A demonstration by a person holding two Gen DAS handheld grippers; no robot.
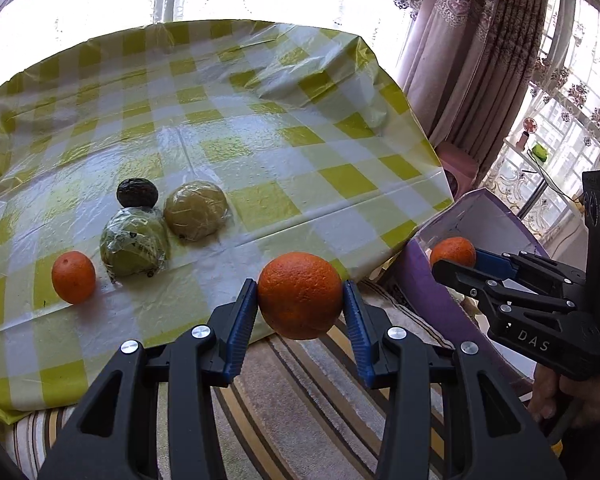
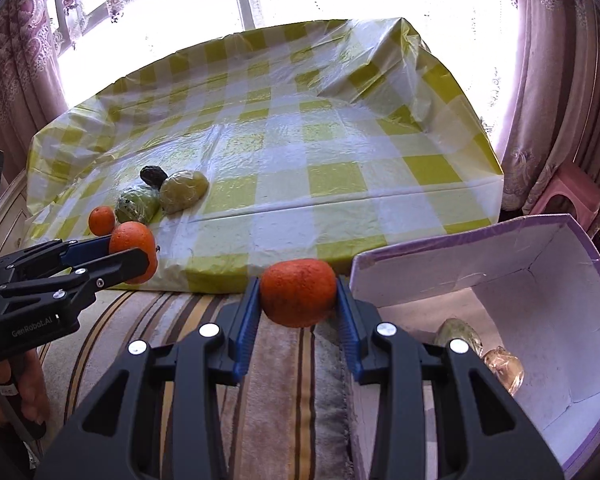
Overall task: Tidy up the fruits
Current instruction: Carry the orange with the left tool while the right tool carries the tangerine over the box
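My left gripper is shut on a large orange and holds it over the striped cushion, just off the table's front edge; it also shows in the right wrist view. My right gripper is shut on a smaller orange beside the open purple box; the left wrist view shows it too. On the checked tablecloth lie a small orange, a wrapped green fruit, a wrapped yellowish fruit and a dark avocado.
The purple box holds two wrapped fruits on its white floor. A striped cushion lies under both grippers. Curtains and bright windows stand behind the table. A pink stool stands to the right.
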